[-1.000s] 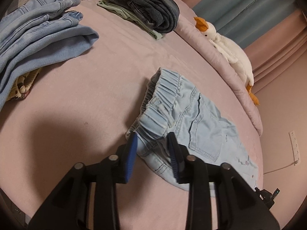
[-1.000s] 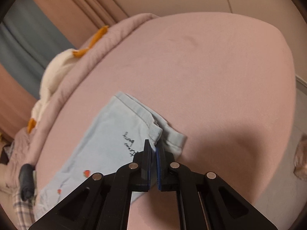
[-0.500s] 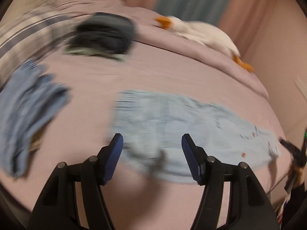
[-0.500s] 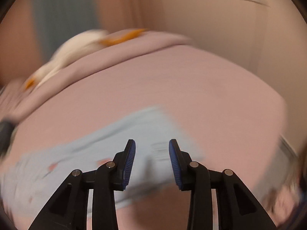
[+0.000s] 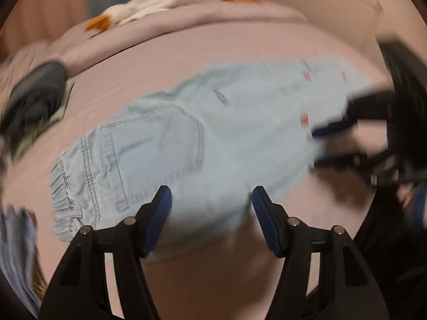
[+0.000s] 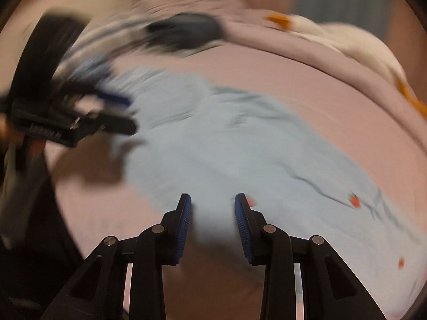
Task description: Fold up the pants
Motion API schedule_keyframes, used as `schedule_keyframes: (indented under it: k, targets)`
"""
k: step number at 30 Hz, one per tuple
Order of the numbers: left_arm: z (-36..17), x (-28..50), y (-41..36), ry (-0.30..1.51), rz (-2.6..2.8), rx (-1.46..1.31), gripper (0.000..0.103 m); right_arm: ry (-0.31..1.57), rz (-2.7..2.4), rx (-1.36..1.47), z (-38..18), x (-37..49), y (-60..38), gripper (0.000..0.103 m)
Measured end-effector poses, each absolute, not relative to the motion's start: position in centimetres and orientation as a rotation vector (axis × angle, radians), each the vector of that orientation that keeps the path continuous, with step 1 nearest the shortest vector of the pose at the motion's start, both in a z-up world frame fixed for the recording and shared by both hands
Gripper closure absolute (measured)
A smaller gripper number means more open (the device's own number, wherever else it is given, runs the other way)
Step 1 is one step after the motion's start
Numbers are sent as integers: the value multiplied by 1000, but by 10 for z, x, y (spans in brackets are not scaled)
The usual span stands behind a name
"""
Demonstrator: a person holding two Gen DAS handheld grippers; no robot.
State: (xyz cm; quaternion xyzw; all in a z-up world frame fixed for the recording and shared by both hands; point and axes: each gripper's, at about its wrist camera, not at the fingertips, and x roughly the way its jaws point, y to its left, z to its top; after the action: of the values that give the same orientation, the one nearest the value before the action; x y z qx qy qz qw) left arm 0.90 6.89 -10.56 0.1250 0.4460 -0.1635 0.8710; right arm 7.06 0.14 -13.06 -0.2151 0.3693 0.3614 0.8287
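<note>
Pants [image 5: 202, 138] lie flat across the pink bed [image 5: 240, 45], waistband at the left end and leg cuffs at the right, folded lengthwise by the look of it. The left gripper [image 5: 212, 220] hangs over the near edge by the back pocket, jaws spread and empty. The right gripper [image 6: 213, 226] hangs over the near edge toward the cuff end, jaws parted more narrowly, nothing between them. Both views are smeared, so the cloth edges are hard to place. The risk, as a judgement: a pinch made on such a blurred approach may catch only the top layer, or the bedsheet with it, and the fold would then drag open or skew. A toy duck [image 5: 170, 2] and dark clothes [image 5: 34, 98] at the far side stay well apart.
</note>
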Motion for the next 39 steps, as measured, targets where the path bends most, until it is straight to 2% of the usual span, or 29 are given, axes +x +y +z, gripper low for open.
schedule_keyframes:
  k: [6, 7, 8, 9, 12, 17, 20, 23, 25, 27, 29, 33, 35, 37, 39]
  targets:
    - [-120, 17, 60, 937, -349, 436, 42, 788, 772, -617, -147, 66, 22, 67]
    - [-121, 21, 60, 935, -363, 429, 46, 785, 769, -625, -146, 67, 21, 67]
    - [-119, 21, 64, 932, -375, 423, 62, 785, 768, -629, -145, 69, 22, 70]
    - [-119, 23, 63, 935, -393, 410, 78, 787, 769, -628, -145, 68, 23, 79]
    - [-113, 15, 64, 897, -416, 403, 86, 769, 776, -633, -139, 69, 25, 95]
    - [-116, -7, 67, 882, -461, 422, 86, 734, 814, -651, -134, 50, 21, 96]
    - [-129, -8, 58, 897, -448, 490, 84, 771, 829, -657, -146, 50, 21, 96]
    - [-121, -9, 63, 907, -451, 442, 84, 802, 811, -666, -154, 54, 27, 95]
    - [-106, -9, 70, 896, -486, 347, 79, 821, 833, -611, -144, 55, 22, 93]
    - [-91, -6, 77, 844, -515, 243, 65, 824, 868, -519, -129, 60, 11, 93]
    - [-83, 10, 81, 810, -515, 129, 62, 830, 881, -423, -121, 69, 3, 93]
    - [-95, 46, 80, 849, -443, 10, 61, 853, 780, -341, -126, 98, 6, 93]
    - [-112, 51, 76, 921, -415, 43, 61, 920, 804, -312, -138, 102, 14, 93]
    - [-130, 39, 72, 982, -417, 127, 62, 979, 859, -399, -155, 88, 28, 93]
    - [-131, 20, 75, 958, -462, 139, 63, 948, 884, -464, -156, 72, 31, 93]
